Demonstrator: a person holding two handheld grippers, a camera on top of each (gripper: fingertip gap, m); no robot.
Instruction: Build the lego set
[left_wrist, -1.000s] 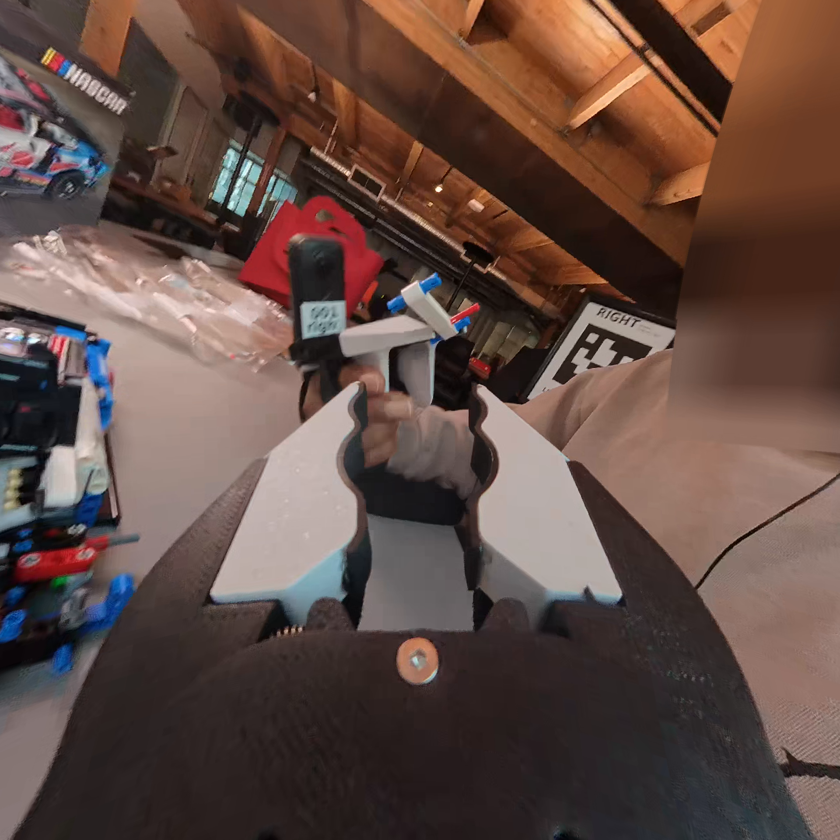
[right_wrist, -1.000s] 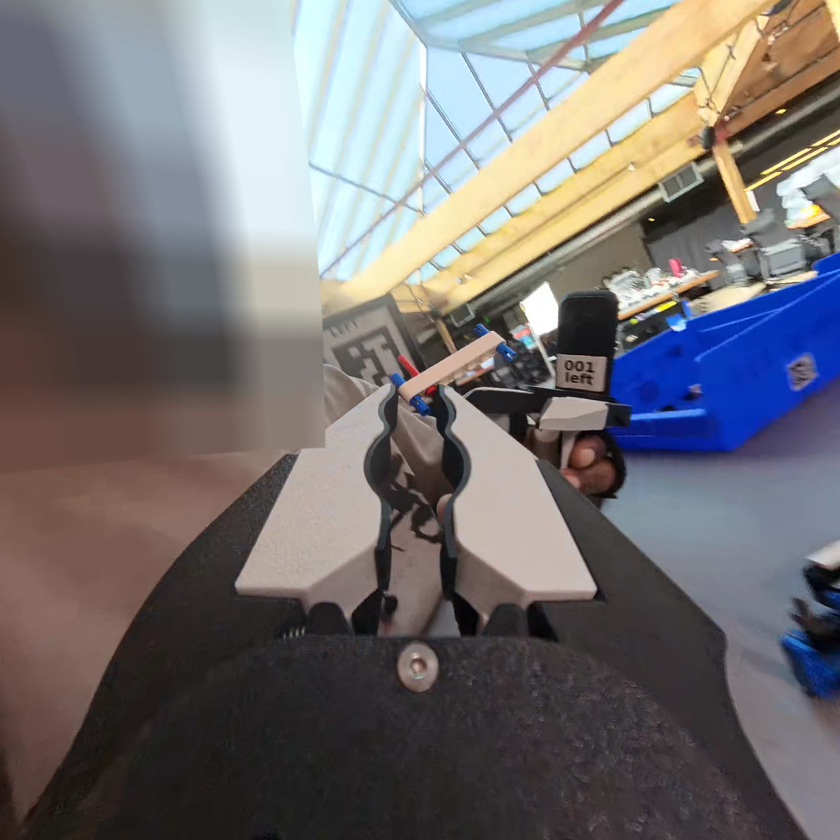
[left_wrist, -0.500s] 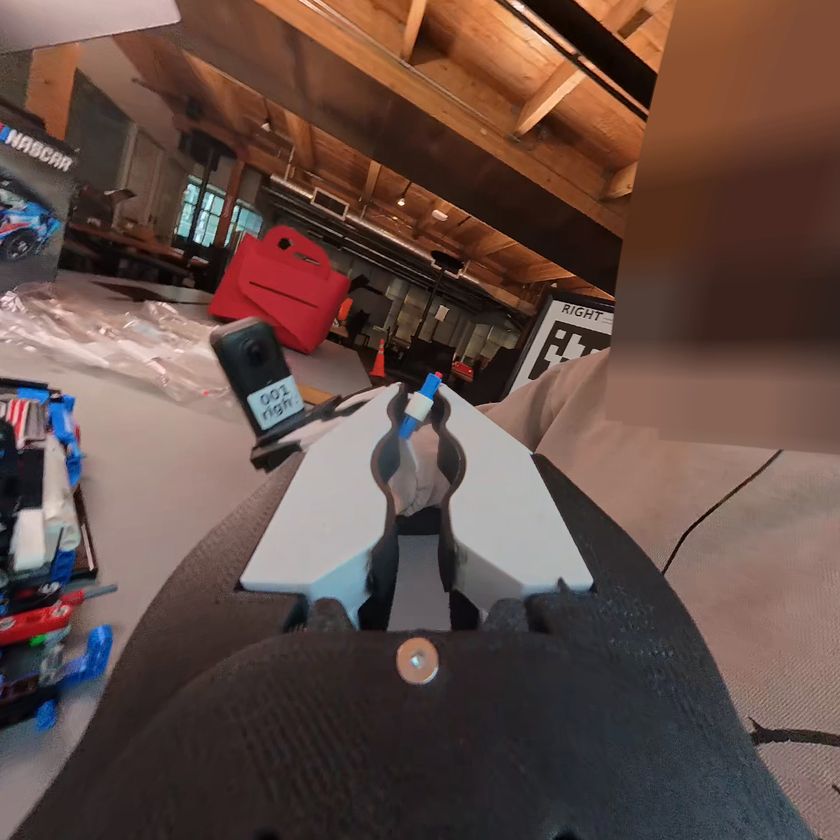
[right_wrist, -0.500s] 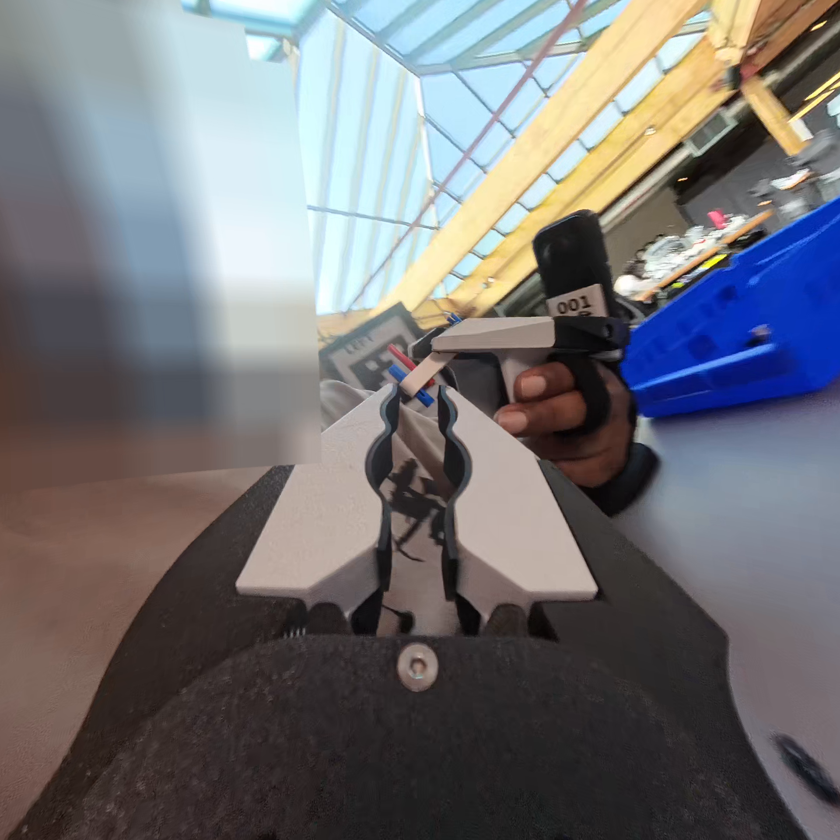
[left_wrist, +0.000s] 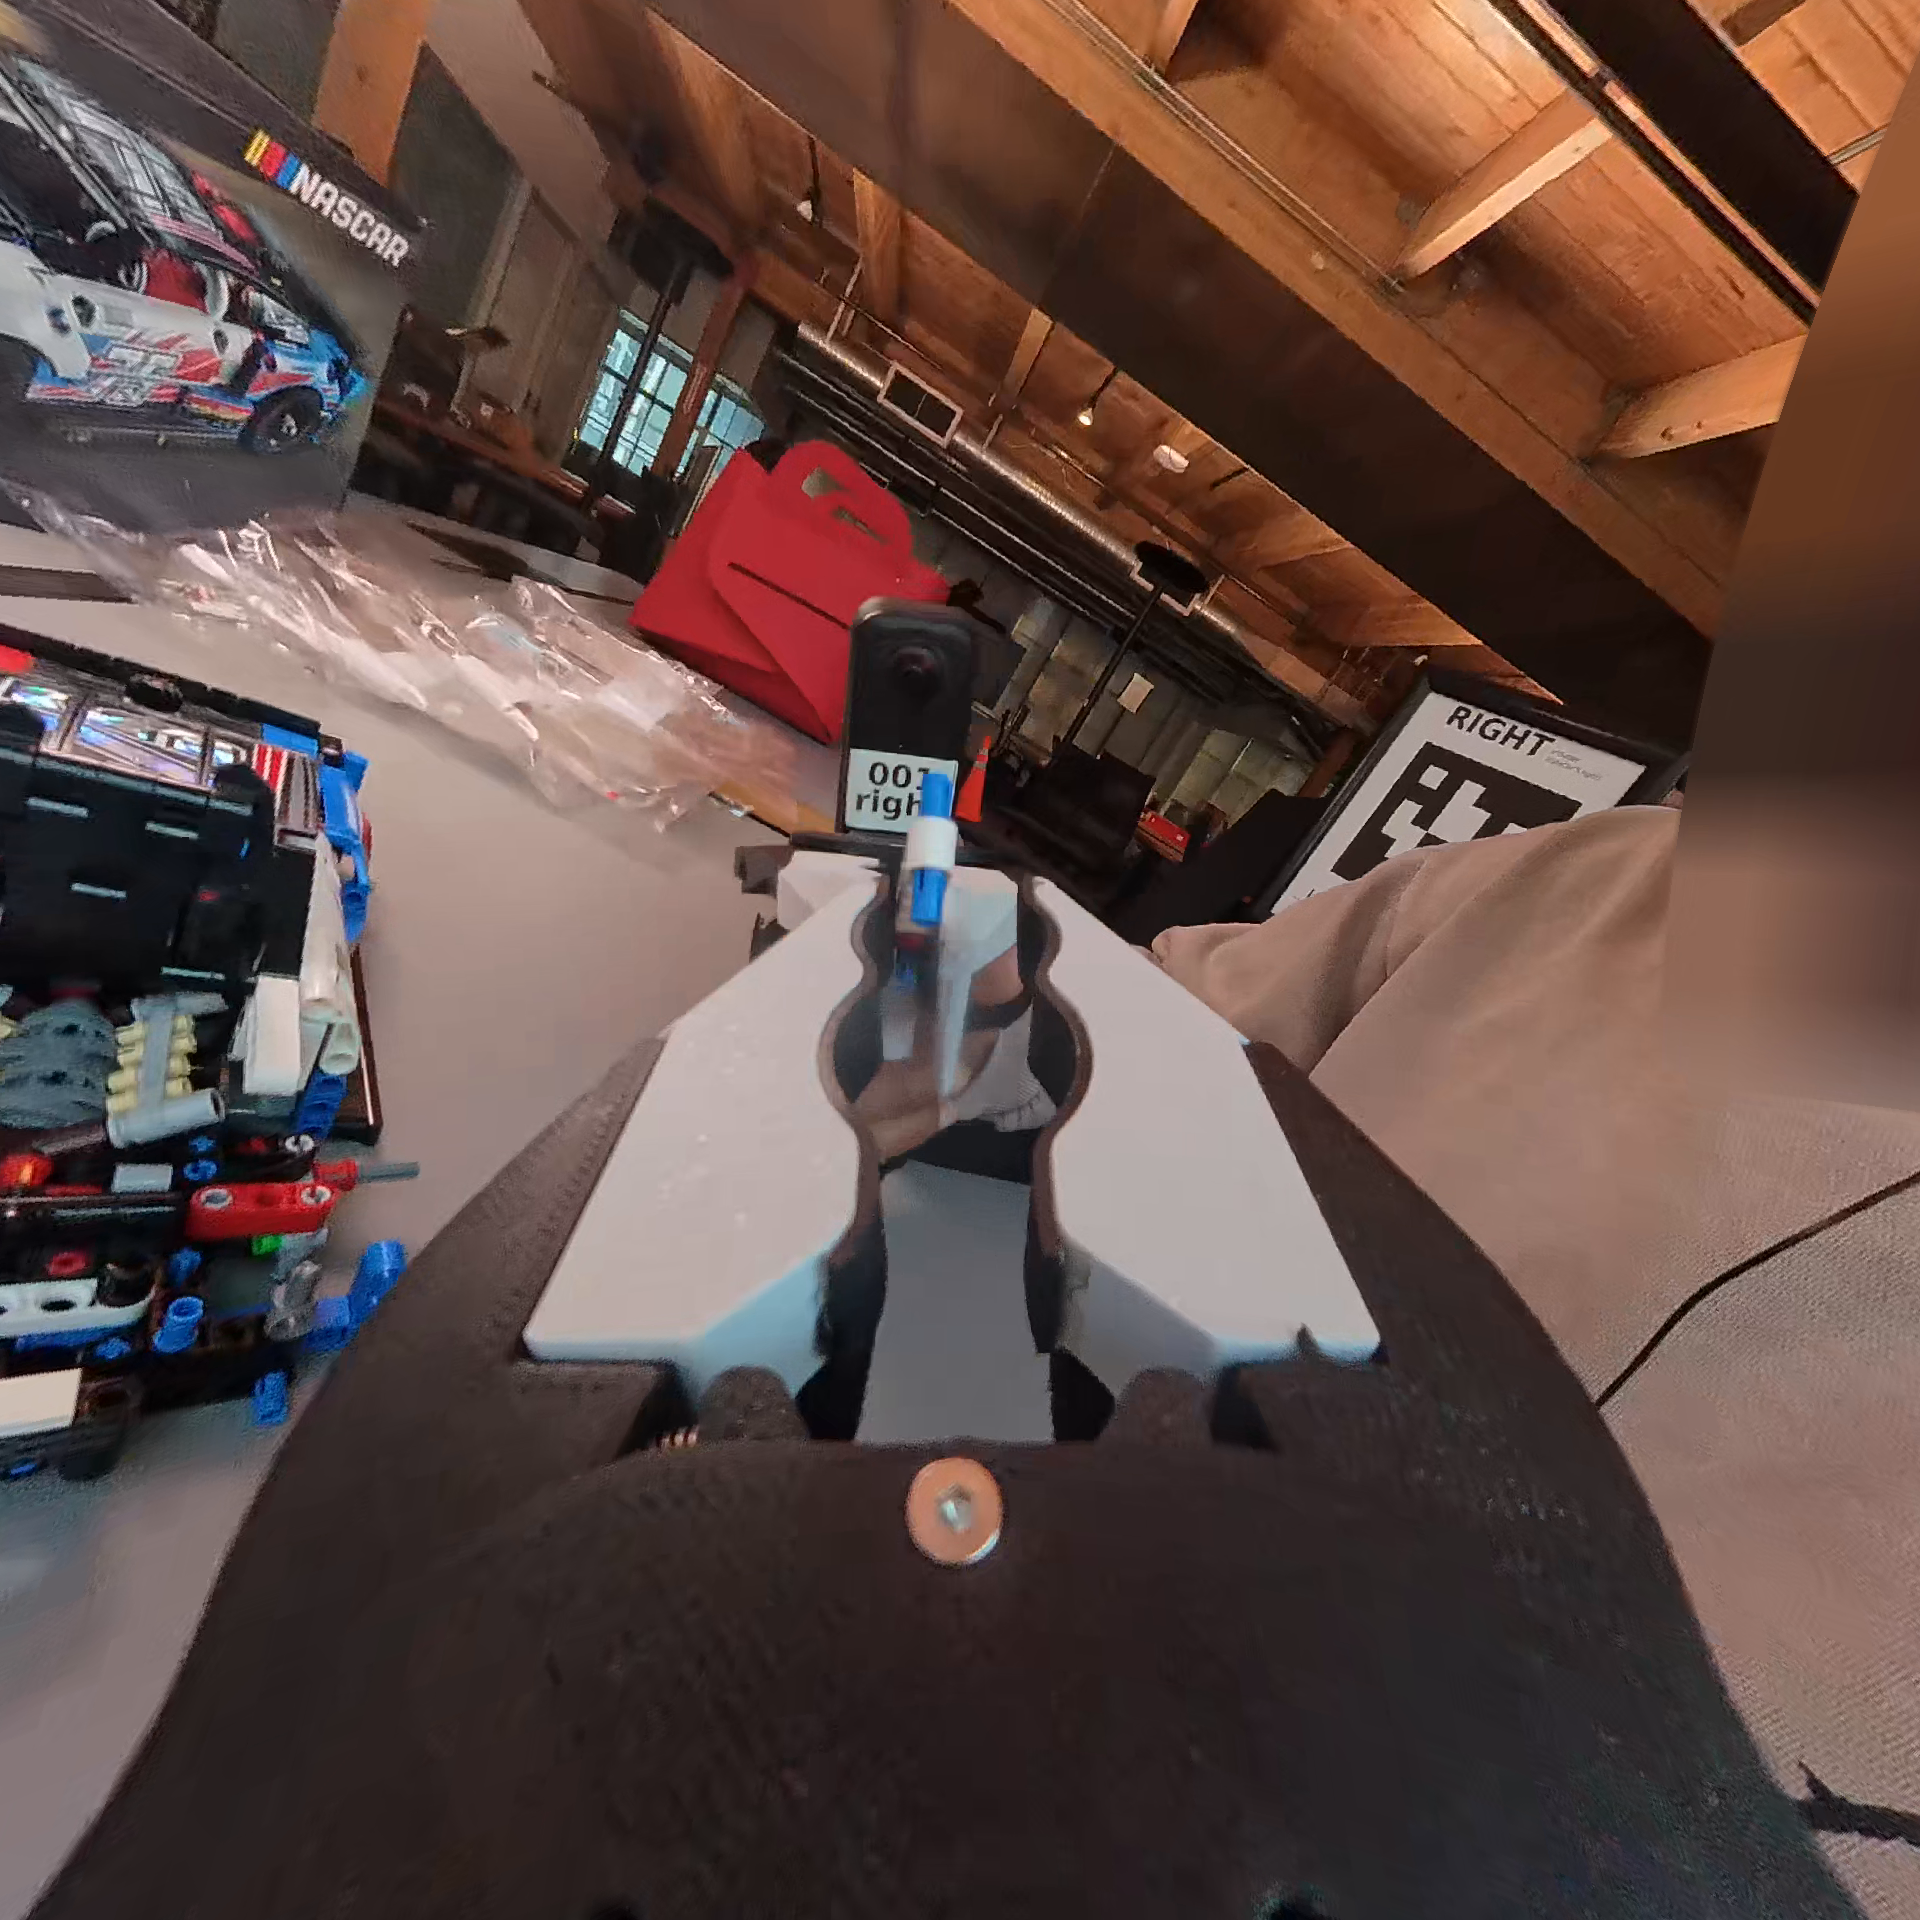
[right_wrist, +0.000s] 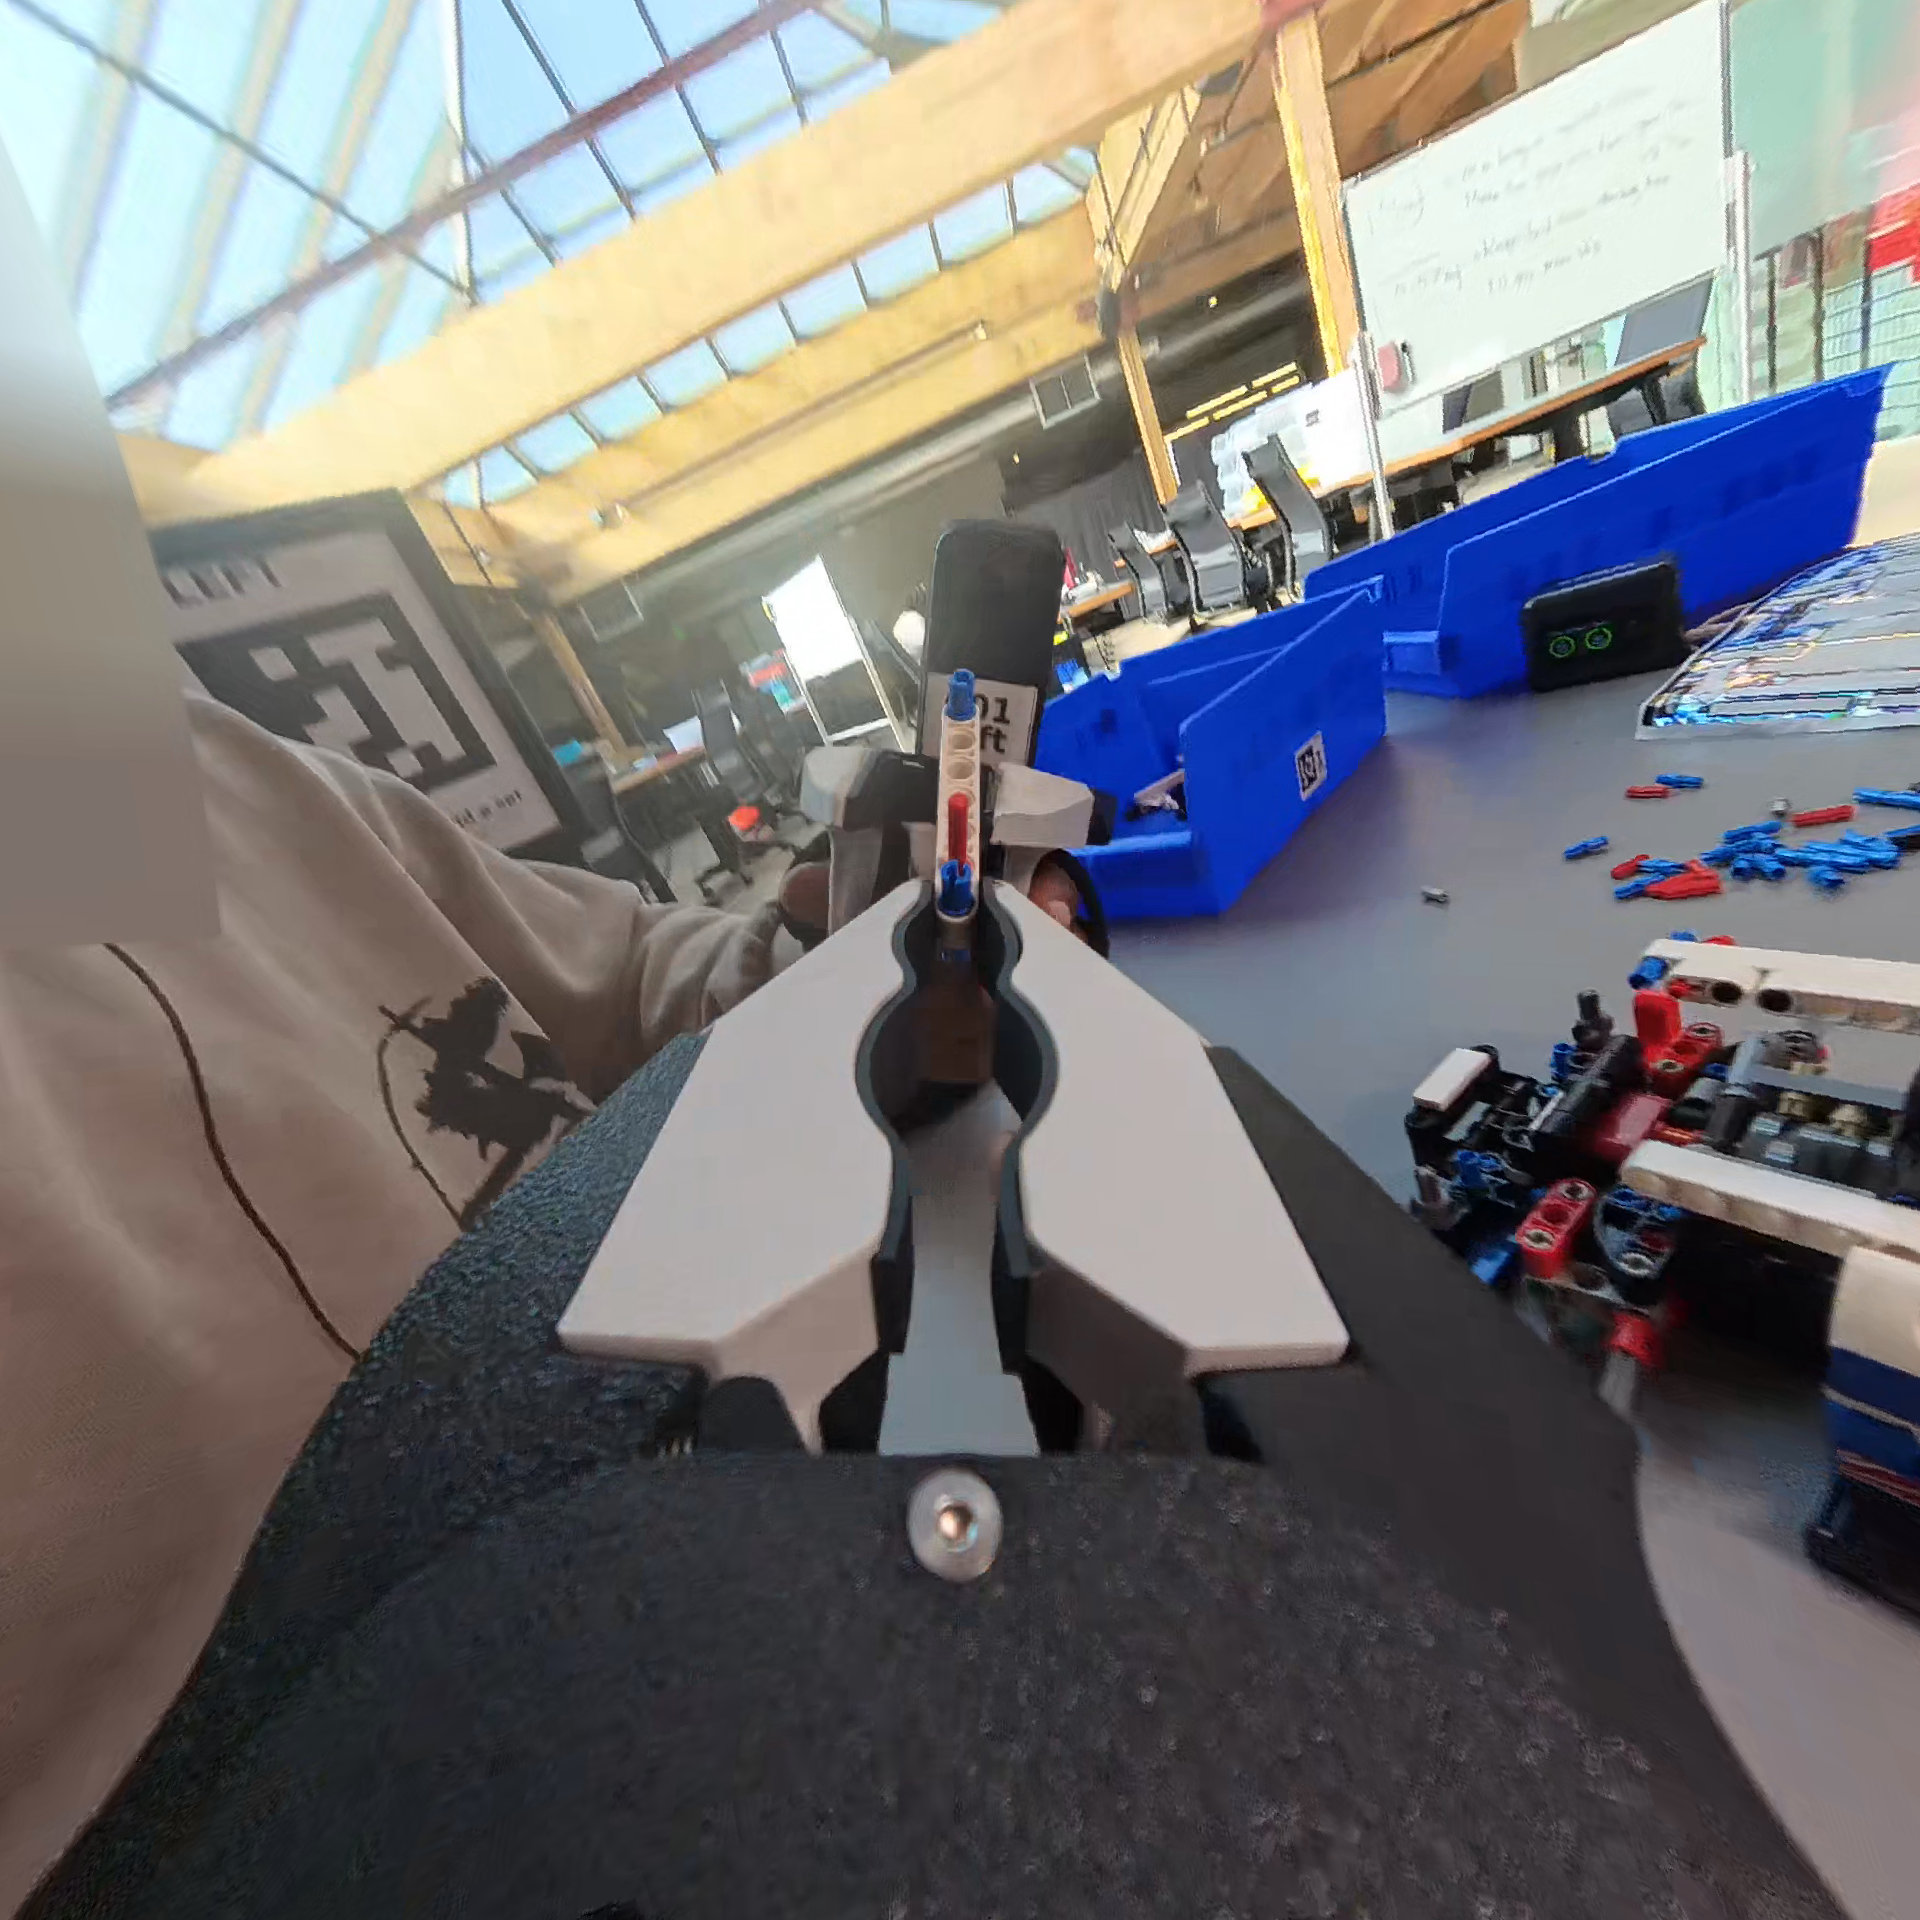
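Observation:
A white lego beam (right_wrist: 961, 774) with blue pins and a red axle stands upright between my two grippers, which face each other. My right gripper (right_wrist: 954, 909) is shut on the beam's lower end at a blue pin. My left gripper (left_wrist: 954, 899) is partly open. Its fingertips sit on either side of the same beam (left_wrist: 928, 847) with a gap on the right side. The left gripper also shows behind the beam in the right wrist view (right_wrist: 945, 821). The half-built lego car (left_wrist: 156, 935) lies on the grey table and also shows in the right wrist view (right_wrist: 1714, 1122).
Loose blue and red pieces (right_wrist: 1756, 842) lie beyond the car. Blue bins (right_wrist: 1299, 727), a black device (right_wrist: 1600, 634) and a booklet (right_wrist: 1787, 644) stand farther back. The set's box (left_wrist: 177, 312), clear plastic bags (left_wrist: 416, 644) and a red bag (left_wrist: 790, 582) are at the left. A person's beige sleeve (right_wrist: 312, 1039) is close. Both grippers' tips are close together, under 4 cm apart. Both grippers' tips are roughly 15 cm from the half-built lego car (left_wrist: 156, 935).
My left gripper closed in around the beam from wide open, then widened slightly. My right gripper shut tighter on the beam's lower end. The beam turned upright, and both views swung toward the table.

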